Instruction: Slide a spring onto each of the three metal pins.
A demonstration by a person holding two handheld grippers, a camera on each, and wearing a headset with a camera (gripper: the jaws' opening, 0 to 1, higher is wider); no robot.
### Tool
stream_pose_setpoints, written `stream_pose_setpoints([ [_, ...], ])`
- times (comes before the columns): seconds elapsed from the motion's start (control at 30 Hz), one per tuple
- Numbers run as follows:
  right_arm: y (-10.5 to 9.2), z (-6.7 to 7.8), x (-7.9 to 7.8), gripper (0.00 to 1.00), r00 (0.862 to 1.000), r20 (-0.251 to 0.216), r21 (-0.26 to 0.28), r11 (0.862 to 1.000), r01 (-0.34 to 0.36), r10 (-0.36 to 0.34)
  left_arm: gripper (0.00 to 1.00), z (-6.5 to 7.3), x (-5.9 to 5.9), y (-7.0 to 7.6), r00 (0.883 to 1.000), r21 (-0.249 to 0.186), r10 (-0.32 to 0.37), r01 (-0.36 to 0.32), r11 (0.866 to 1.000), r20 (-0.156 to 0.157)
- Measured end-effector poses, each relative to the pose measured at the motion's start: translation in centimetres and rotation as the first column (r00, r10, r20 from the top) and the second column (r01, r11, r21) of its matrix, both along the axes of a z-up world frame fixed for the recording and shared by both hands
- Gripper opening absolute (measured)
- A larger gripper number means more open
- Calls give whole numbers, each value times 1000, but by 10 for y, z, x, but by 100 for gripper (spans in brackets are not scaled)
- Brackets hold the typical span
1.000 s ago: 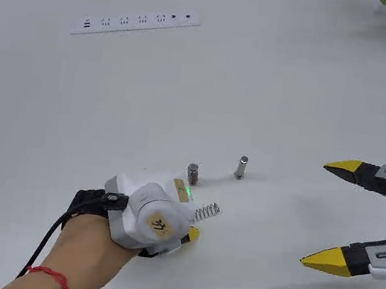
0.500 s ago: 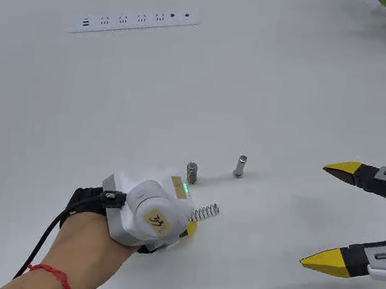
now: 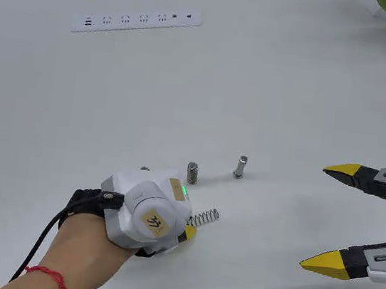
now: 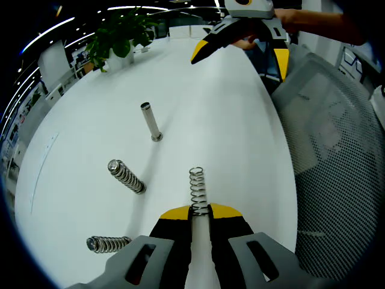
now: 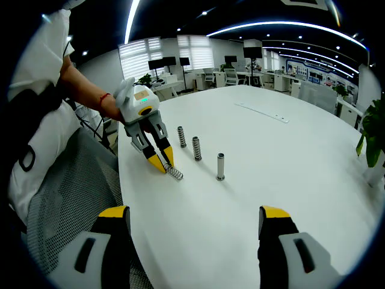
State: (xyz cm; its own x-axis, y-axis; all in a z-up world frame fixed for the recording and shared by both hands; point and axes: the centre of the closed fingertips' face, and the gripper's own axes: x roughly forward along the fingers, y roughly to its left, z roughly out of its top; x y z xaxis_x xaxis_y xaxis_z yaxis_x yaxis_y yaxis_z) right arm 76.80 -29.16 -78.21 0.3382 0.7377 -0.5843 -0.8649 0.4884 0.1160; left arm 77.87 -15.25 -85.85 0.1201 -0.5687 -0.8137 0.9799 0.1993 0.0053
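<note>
Spring [image 4: 197, 189] number three is gripped by its near end in the left tongs [image 4: 200, 211], which are closed narrowly on it. Its free end is pointed forward, in the lower middle of the left gripper view. It is probably held by the end so that the open mouth can be led onto a pin and the other coils are left free to slide down. Whether it touches the bench [image 3: 185, 100] cannot be told.

The bare pin [image 4: 149, 122] is seen upright, above and to the left of the spring in that view, apart from it. A covered pin [image 4: 126, 176] at the middle left and a second covered pin [image 4: 107, 243] at the lower left already carry springs, so only one pin is judged to be left.

The right tongs [image 3: 331, 213] are opened wide and hold nothing, at the right edge of the head view, well apart from the pins. They are probably kept aside to give room to the left side.

For the next move, the spring must be tilted in line with the upright pin, because it is held nearly flat. A thin spring may bend or slip out if it is pushed crooked.
</note>
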Motion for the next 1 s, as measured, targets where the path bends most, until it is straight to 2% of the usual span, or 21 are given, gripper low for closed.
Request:
stream_pose_setpoints([
  [0.2, -2, 2, 0, 89, 1000, 0, -8, 1000, -1, 1, 11, 11, -3, 0, 1000, -34, 13, -13, 999, -4],
  [0.53, 0, 14, 2, 90, 1000, 15, -18, 1000, -6, 7, 11, 45, 1, -1, 997, -151, 74, -75, 986, -11],
  [0.83, 12, 40, 9, 89, 999, 50, 17, 1000, -2, 1, 11, 82, 7, 0, 992, -257, 125, -123, 958, -6],
  [1.0, 26, 61, 15, 87, 998, 60, 80, 997, 11, -16, 10, 103, 9, -2, 990, -323, 143, -137, 936, -4],
])
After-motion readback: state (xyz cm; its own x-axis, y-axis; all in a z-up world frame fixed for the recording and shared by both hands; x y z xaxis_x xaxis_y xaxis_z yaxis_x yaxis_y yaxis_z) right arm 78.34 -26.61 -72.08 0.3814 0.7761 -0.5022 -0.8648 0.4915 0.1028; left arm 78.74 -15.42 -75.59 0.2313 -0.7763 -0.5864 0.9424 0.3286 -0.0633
